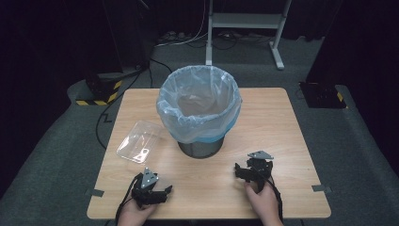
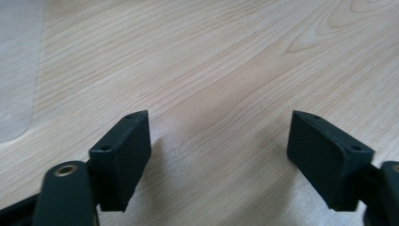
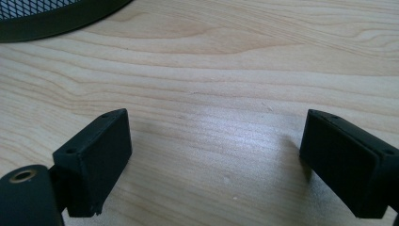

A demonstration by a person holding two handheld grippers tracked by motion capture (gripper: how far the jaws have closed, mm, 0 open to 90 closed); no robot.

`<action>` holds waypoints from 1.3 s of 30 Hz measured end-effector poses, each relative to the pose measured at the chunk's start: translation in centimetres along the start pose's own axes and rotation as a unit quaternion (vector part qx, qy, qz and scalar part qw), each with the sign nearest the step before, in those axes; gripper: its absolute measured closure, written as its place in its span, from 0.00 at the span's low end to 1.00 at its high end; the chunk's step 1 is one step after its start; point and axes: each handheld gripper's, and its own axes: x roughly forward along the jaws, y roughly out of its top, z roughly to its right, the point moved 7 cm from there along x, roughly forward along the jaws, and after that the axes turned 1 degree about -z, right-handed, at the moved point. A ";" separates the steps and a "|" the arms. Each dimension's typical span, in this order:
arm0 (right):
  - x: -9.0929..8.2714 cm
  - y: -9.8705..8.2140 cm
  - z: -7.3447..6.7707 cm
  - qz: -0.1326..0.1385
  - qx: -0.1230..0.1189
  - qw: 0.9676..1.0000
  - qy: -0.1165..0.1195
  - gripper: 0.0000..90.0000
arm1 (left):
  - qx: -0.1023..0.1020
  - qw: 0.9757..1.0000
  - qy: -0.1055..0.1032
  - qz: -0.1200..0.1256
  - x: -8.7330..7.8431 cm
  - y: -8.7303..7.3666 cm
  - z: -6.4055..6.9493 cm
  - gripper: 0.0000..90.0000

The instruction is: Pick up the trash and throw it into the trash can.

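Centrally, lined bin [image 1: 199,110] w/ clear tray [image 1: 138,141] beside it; left tool [image 1: 157,190] & right tool [image 1: 241,170] both spread, empty.

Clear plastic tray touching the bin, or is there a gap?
Apart. The high view shows bare wood between the clear plastic tray and the base of the lined mesh bin on the table.

Table [image 1: 277,132] light wood w/ grain; bin [image 1: 201,148] dark mesh, liner [image 1: 200,101] pale blue; tray [image 1: 139,141] clear; both grippers black.
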 end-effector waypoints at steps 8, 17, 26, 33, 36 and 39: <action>-0.7 -0.8 -0.5 -0.002 -0.009 1.000 0.014 0.11 | -0.006 1.000 0.007 0.000 -0.1 -0.1 -0.2 0.23; -0.7 -0.7 -0.8 0.000 -0.019 1.000 0.020 0.11 | -0.020 1.000 0.021 -0.002 -0.2 -0.3 -0.8 0.19; -0.8 -0.8 -0.8 0.000 -0.021 0.999 0.025 0.13 | -0.025 1.000 -0.014 0.005 -1.6 -0.4 -1.0 0.42; -0.8 -0.8 -0.9 0.001 -0.018 0.999 0.027 0.13 | -0.010 0.997 0.031 0.067 -6.0 3.8 -3.7 0.76; -0.8 -0.8 -0.9 0.001 -0.018 0.999 0.026 0.13 | -0.023 0.995 0.065 0.075 -6.5 5.4 -6.8 0.74; -0.8 -0.8 -0.9 0.001 -0.018 0.999 0.026 0.13 | -0.042 0.990 0.118 0.064 -6.0 5.9 -9.9 0.68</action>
